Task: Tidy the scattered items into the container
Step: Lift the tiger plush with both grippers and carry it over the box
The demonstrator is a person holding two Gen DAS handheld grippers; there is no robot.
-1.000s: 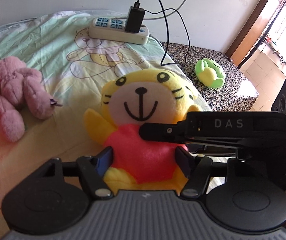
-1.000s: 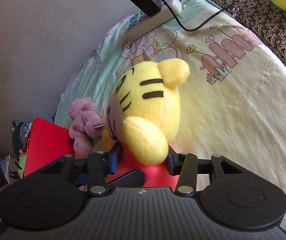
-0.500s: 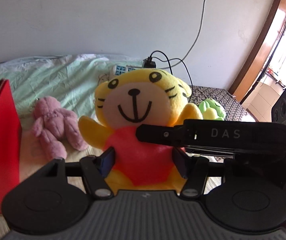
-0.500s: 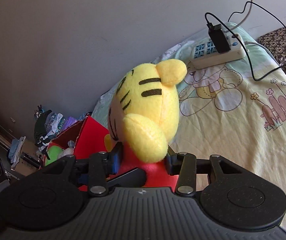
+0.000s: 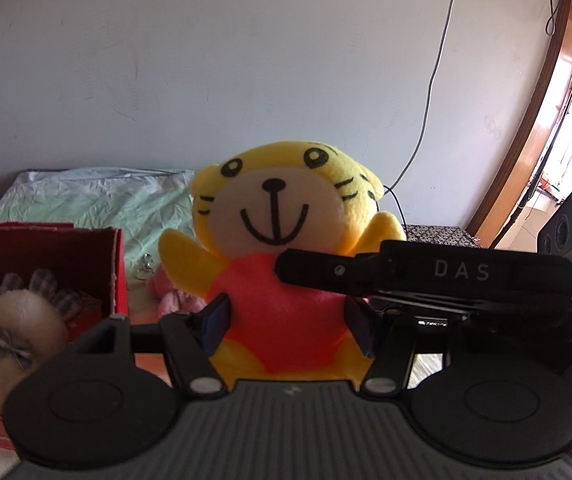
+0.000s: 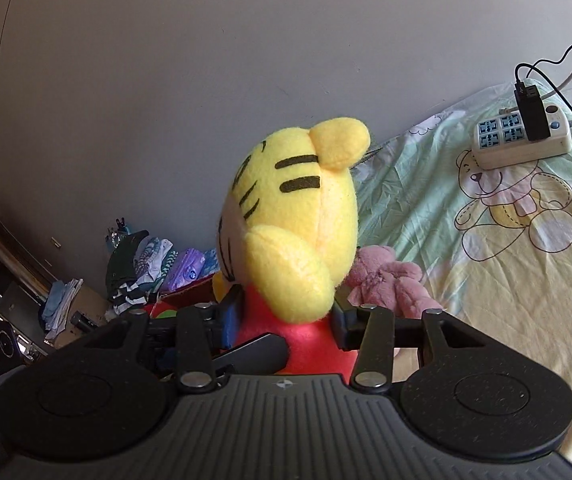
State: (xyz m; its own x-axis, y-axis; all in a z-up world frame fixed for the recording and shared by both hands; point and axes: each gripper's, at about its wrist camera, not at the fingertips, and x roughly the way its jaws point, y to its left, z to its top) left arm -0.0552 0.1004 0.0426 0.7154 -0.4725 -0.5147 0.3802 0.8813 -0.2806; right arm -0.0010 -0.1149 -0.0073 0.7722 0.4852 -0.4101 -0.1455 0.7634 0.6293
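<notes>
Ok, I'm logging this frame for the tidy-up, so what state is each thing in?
Tiger plush: upright, lifted, clamped by both grippers.
Left gripper: jaws shut on its body.
Right gripper: jaws shut on its body.
Red box: open, soft toys inside.
Pink plush: lying on bed.
Power strip: charger plugged in.

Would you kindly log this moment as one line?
left gripper: shut on tiger plush | right gripper: shut on tiger plush | red box: nearby

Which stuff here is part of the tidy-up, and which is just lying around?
Job: yellow tiger plush, held by both the left gripper and right gripper; pink plush; red box.
Lying about: power strip; clothes pile.
</notes>
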